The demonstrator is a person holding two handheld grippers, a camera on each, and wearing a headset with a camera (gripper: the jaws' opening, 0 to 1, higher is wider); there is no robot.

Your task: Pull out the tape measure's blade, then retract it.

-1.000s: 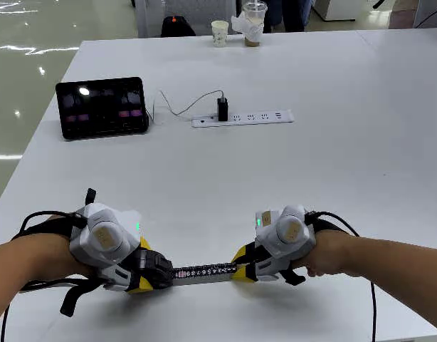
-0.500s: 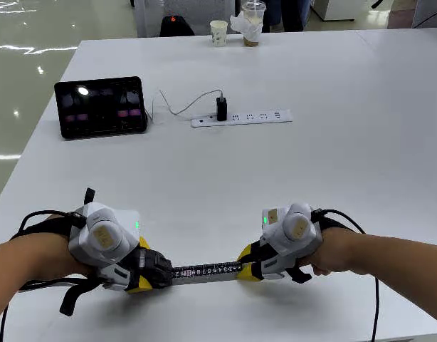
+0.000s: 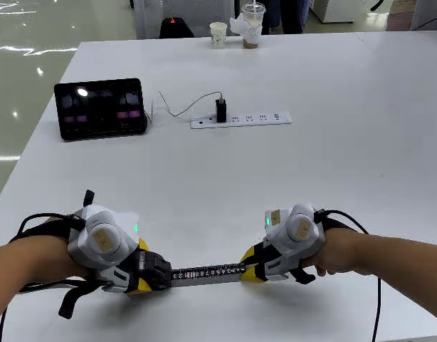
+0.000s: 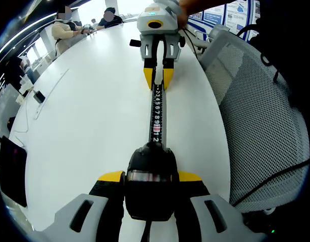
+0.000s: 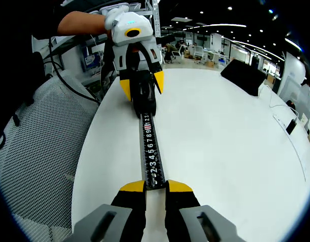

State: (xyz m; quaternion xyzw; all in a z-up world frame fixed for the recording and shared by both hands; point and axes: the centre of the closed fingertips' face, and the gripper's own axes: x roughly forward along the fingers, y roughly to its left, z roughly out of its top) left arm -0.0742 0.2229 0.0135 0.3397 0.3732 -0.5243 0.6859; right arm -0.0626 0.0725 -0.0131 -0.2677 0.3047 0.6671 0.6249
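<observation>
Your left gripper [image 4: 150, 177] clamps the black tape measure case [image 3: 160, 271]; your right gripper [image 5: 155, 187] pinches the tip of its dark numbered blade [image 5: 150, 151].

A broad white tabletop [image 3: 311, 164] stretches away toward the far end of the room. On its far left a dark tablet [image 3: 100, 108] stands propped up. Near it lies a white power strip [image 3: 240, 119] with a black charger [image 3: 222, 110] plugged in. A paper cup [image 3: 218, 33] and a clear plastic cup [image 3: 252, 21] sit at the far edge. Left of the tabletop, the glossy floor [image 3: 26, 64] mirrors overhead lights. A grey mesh chair [image 4: 256, 116] stands at the near edge. The right gripper view takes in an open office under rows of ceiling lights [image 5: 223, 25].
</observation>
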